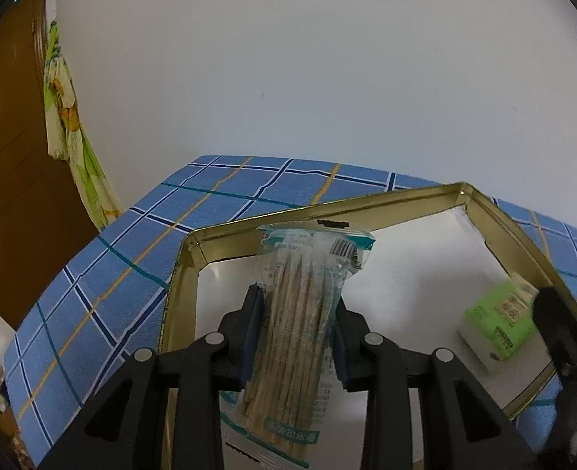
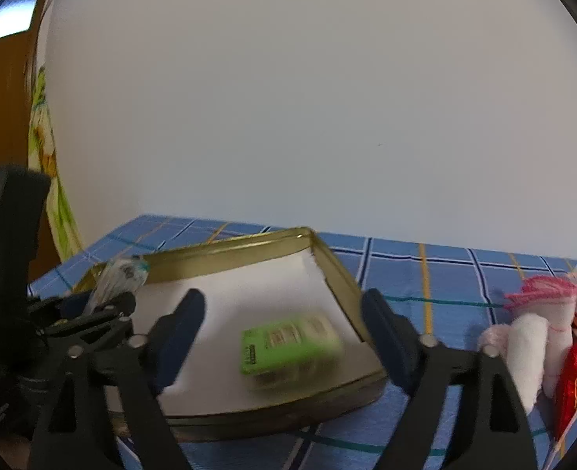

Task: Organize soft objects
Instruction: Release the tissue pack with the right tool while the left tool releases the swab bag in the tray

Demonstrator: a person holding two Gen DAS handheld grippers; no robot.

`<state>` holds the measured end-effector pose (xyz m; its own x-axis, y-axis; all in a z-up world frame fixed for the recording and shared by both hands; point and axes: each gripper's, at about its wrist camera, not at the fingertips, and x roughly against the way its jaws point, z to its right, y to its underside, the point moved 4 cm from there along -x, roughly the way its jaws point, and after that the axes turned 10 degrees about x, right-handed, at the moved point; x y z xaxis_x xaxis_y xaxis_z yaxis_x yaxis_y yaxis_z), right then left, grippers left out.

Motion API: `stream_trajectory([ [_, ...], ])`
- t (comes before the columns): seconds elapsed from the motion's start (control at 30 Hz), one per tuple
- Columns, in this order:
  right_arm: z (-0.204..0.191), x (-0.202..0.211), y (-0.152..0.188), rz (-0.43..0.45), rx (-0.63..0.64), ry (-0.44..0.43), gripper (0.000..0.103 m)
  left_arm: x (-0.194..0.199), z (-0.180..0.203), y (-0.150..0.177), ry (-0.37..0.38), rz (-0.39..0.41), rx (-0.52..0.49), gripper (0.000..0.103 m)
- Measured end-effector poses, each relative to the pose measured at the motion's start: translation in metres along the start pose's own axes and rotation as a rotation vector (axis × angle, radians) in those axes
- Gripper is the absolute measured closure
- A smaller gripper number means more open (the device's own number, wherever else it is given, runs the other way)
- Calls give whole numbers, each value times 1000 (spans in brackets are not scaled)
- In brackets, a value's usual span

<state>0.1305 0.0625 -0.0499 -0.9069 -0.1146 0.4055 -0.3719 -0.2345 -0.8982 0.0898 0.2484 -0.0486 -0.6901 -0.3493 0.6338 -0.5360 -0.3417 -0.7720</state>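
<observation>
Cotton-swab packet (image 1: pixel 300 313) sits clamped between the left gripper (image 1: pixel 296 313) pads above the gold-rimmed tin tray (image 1: pixel 367 203). Right gripper (image 2: pixel 284 337) hangs spread wide, holding nothing, over a green pack (image 2: pixel 288 344) near the tray's right wall. Pink plush toy (image 2: pixel 539 313) lies outside on the blue checked cloth (image 2: pixel 425 274).

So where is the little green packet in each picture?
Left wrist view: the green packet lies at the right edge, inside the gold tray.
Right wrist view: the packet is low in the middle, blurred, between the open right gripper's fingers.
Shared landmark: the gold tray.
</observation>
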Motion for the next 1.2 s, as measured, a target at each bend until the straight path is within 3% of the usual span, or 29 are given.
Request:
stream_trajectory([
  [0.13,11,16,1,51,-33,38,5,6,2,-2,36,23,35,37],
  [0.17,12,19,1,63,-38,60,5,10,4,-3,46,44,36,35],
  [0.37,16,37,-4,121,-40,118,3,29,11,-5,59,154,21,32],
  [0.67,26,56,1,149,17,232,3,36,15,-2,131,144,59,26],
  [0.87,34,73,11,130,19,237,2,38,23,4,185,121,66,26],
  [1.2,52,100,21,112,8,275,2,49,37,19,171,161,19,26],
])
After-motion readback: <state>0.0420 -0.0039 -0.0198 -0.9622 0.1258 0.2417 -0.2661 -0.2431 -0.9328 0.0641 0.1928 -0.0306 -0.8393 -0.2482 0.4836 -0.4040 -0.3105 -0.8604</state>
